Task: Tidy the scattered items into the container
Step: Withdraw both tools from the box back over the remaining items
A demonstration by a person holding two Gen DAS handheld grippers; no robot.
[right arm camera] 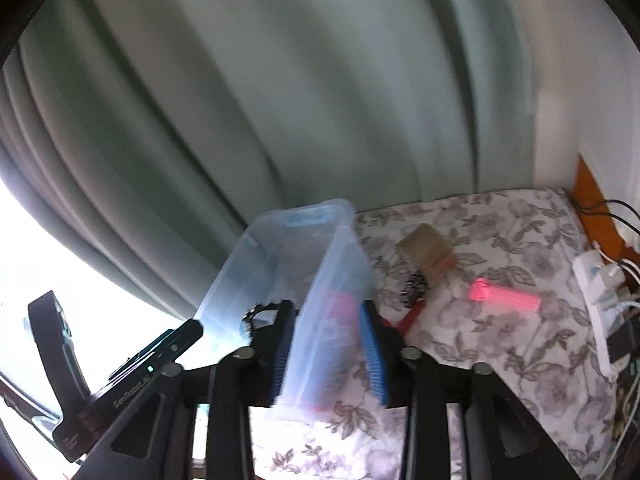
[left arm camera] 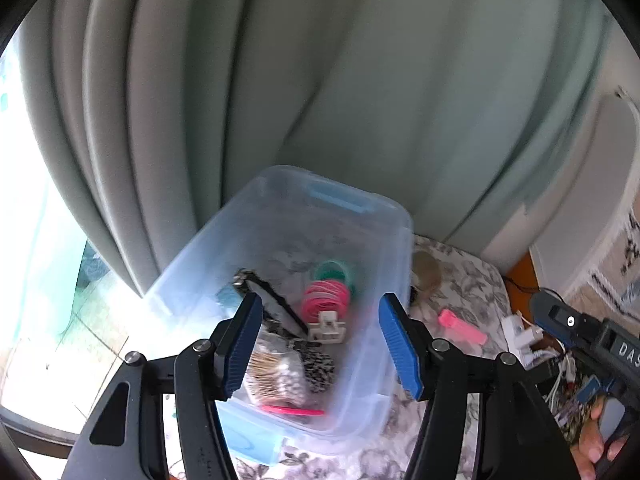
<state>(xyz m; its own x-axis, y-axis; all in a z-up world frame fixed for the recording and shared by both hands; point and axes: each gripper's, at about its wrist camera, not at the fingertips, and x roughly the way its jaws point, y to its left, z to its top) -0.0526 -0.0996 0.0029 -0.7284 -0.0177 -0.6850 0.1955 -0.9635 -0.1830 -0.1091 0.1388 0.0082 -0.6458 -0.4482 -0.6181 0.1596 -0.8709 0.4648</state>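
A: Where does the light come from?
B: Left of both claws; the window (left arm camera: 24, 280) is blown out white, glaring.
A: Sharpness?
B: Soft. The container (right arm camera: 320, 280) smears with motion blur, the curtain (left arm camera: 320, 80) bows at the fisheye edges, corners black.

Each black tool (left arm camera: 320, 344) has ribbed blue pads (left arm camera: 244, 344) and silver screws.

"DAS" on right tongs (left arm camera: 552, 312) body; "GenRobot" on left tongs' body.
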